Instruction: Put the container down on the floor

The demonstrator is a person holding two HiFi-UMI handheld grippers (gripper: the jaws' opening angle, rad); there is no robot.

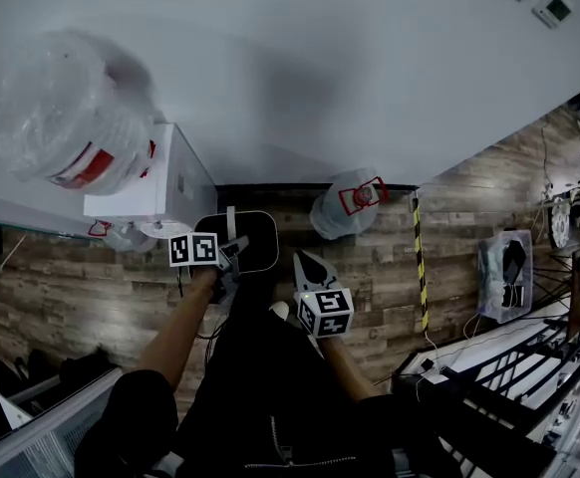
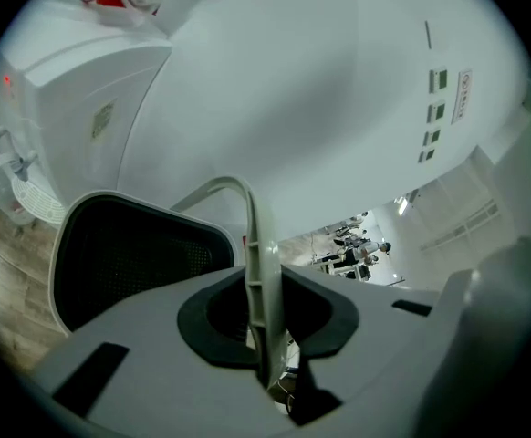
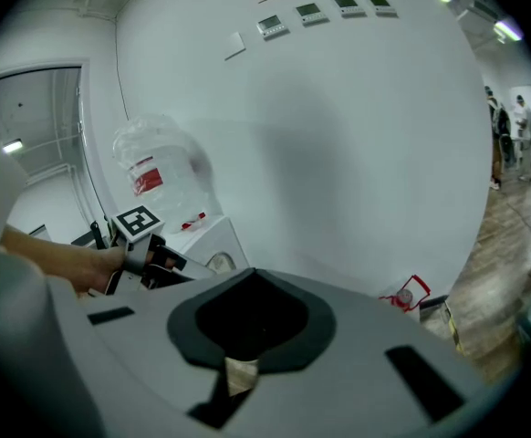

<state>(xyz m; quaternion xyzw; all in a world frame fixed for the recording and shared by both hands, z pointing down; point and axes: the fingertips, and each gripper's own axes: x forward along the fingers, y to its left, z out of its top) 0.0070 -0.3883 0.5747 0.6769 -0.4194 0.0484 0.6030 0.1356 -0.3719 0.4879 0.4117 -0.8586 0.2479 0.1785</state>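
Container (image 1: pixel 262 235), handle (image 2: pixel 264 272) in left gripper (image 1: pixel 228 256)

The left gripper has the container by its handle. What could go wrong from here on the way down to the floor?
1. The left gripper pinches only the thin handle, so the container may swing or slip from the fingers.
2. The water dispenser stands close beside it, so a swinging container might knock against it.
3. The right gripper is shut, holds nothing and steadies nothing.
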